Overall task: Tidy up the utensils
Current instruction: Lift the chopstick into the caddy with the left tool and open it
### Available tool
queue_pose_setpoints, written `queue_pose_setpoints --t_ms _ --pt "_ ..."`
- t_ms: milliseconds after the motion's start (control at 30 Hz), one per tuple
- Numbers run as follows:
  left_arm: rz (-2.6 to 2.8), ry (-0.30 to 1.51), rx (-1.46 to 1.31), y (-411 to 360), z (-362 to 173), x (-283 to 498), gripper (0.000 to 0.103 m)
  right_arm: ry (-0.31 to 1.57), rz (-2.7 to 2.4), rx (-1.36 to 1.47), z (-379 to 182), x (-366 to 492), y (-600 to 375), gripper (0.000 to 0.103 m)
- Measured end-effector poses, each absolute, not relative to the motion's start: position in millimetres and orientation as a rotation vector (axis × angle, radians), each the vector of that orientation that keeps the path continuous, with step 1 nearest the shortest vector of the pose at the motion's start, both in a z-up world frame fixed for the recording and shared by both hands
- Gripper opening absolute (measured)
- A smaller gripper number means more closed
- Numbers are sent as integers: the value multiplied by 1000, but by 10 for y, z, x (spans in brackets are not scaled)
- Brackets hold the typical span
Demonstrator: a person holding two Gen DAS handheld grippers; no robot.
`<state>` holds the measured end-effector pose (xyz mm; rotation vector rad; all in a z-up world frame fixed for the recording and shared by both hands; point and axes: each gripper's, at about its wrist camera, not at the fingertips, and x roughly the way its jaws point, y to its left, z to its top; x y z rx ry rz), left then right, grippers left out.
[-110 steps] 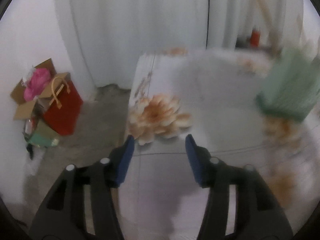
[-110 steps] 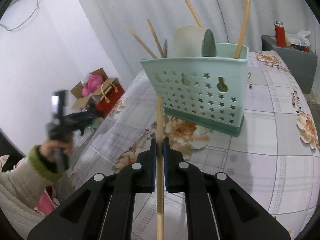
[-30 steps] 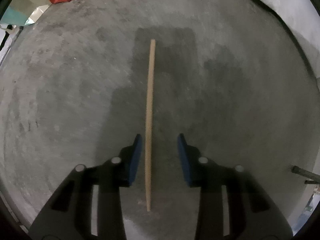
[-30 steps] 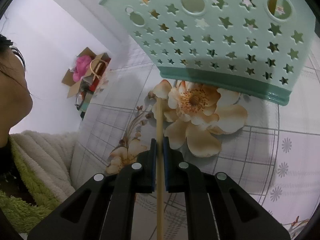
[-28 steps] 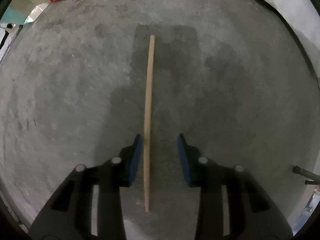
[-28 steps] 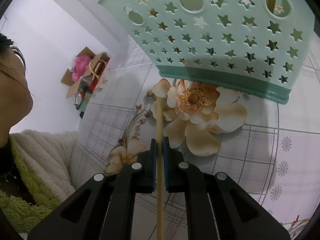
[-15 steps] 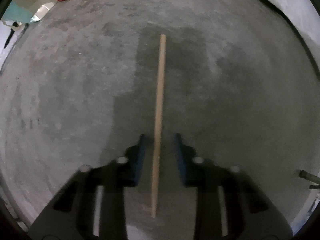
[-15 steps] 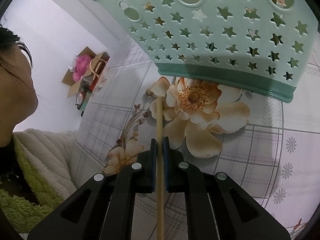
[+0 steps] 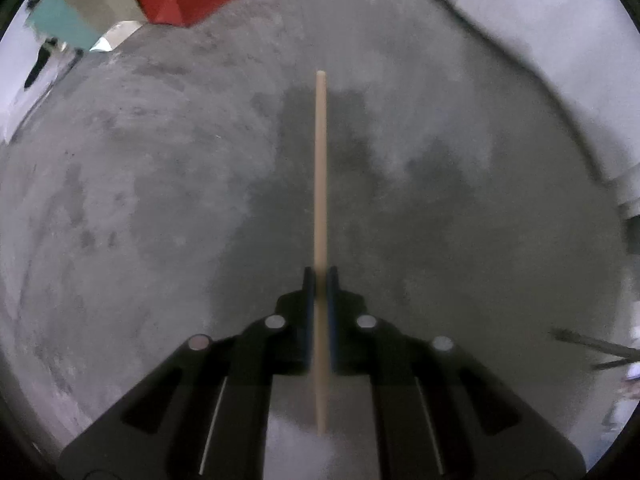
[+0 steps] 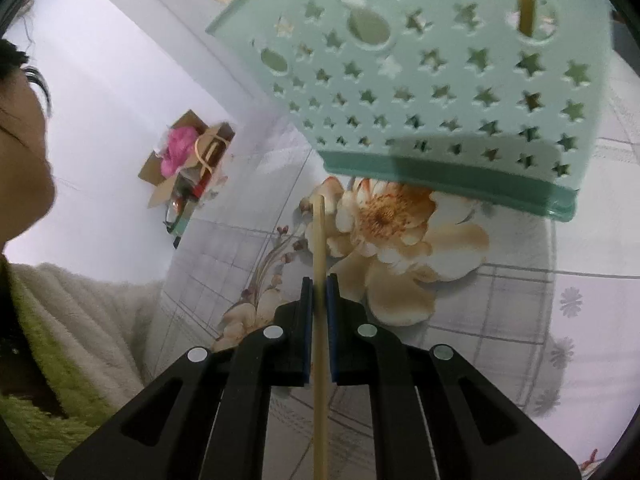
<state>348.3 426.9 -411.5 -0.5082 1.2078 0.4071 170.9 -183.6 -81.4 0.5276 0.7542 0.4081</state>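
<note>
Both jaws closed on chopsticks, mint holder [image 10: 432,80] containing chopsticks [image 10: 527,4]

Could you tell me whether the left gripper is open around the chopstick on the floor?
No, the left gripper is shut on the chopstick, its blue pads pressed against both sides of the stick.

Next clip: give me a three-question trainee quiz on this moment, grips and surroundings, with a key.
1. True or false: the left gripper is shut on a chopstick above the concrete floor.
2. What does the right gripper hold? A) a spoon B) a second chopstick C) nothing
3. Fill in: the mint utensil basket has ____-shaped holes and stands on the floral tablecloth.

Key: 1 true; 2 B; 3 star
</note>
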Motion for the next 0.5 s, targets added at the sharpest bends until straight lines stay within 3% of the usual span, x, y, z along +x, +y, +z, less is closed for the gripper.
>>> queue_pose_setpoints --t_ms 200,400,500 --pt "356 1005 -582 4263 -2697 2873 4 714 377 532 -779 1586 -2029 7" --pt "195 719 -570 3730 -808 2097 4 732 343 533 -745 1468 -2165 7" --pt "98 596 -561 3389 -167 1822 4 759 324 531 -751 1419 -2243 8"
